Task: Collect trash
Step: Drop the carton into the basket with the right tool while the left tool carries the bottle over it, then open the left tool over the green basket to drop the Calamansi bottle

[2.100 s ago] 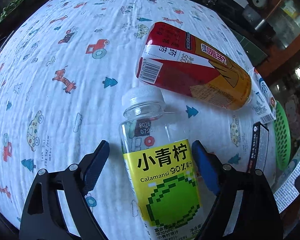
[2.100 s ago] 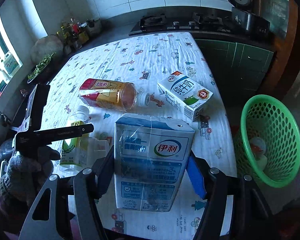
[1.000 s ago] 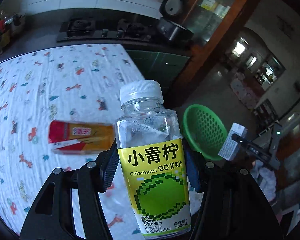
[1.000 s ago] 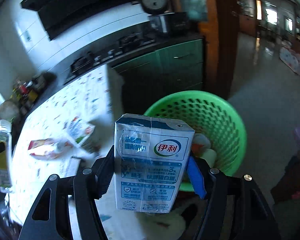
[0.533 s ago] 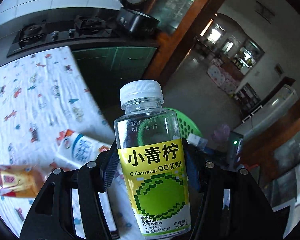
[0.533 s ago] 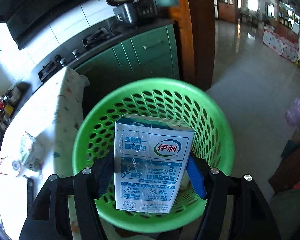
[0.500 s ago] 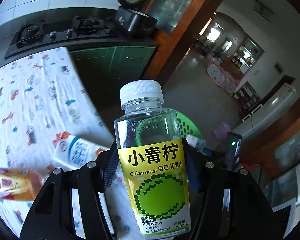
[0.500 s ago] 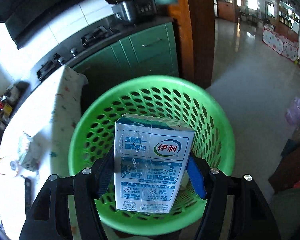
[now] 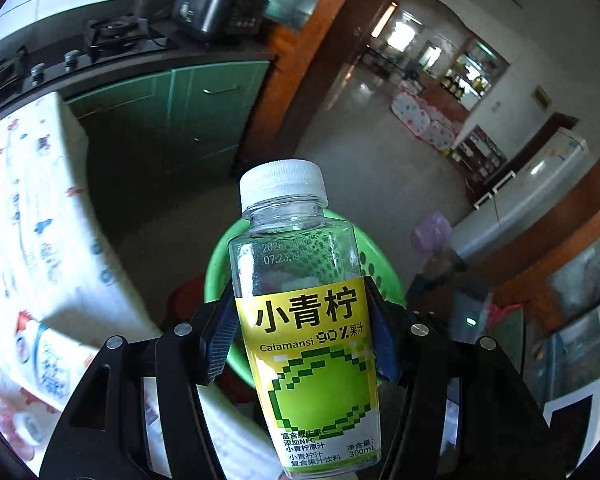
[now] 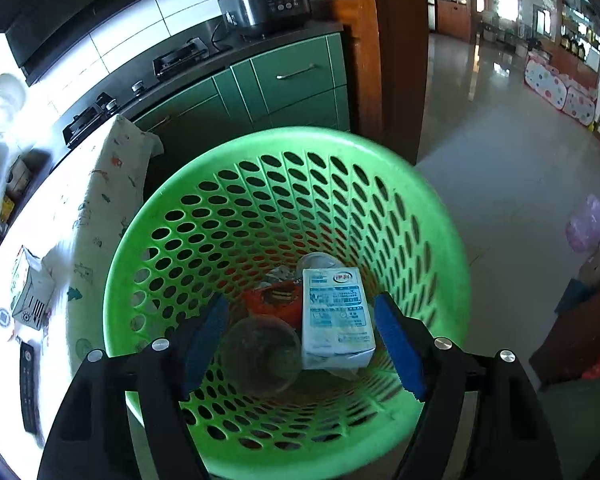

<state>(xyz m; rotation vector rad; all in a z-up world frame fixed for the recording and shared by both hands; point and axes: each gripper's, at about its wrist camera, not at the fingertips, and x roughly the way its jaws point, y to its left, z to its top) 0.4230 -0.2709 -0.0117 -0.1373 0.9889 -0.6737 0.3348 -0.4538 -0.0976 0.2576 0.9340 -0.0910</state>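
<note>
My left gripper (image 9: pixel 300 340) is shut on a clear juice bottle (image 9: pixel 300 312) with a white cap and a yellow-green label, held upright in the air in front of the green basket (image 9: pixel 220 264). My right gripper (image 10: pixel 300 344) is open and empty right above the green mesh basket (image 10: pixel 160 240). A blue and white milk carton (image 10: pixel 336 312) lies inside the basket, next to a clear plastic cup (image 10: pixel 260 356) and a red wrapper (image 10: pixel 276 300).
The table with the printed white cloth (image 10: pixel 100 208) stands left of the basket, with another carton (image 10: pixel 28 292) and a black remote (image 10: pixel 28 384) on it. Green cabinets (image 10: pixel 284 76) and a stove counter stand behind. Tiled floor (image 10: pixel 500 152) stretches to the right.
My right gripper opened and the milk carton dropped into the basket. My left gripper carried the bottle off the table and closer to the basket.
</note>
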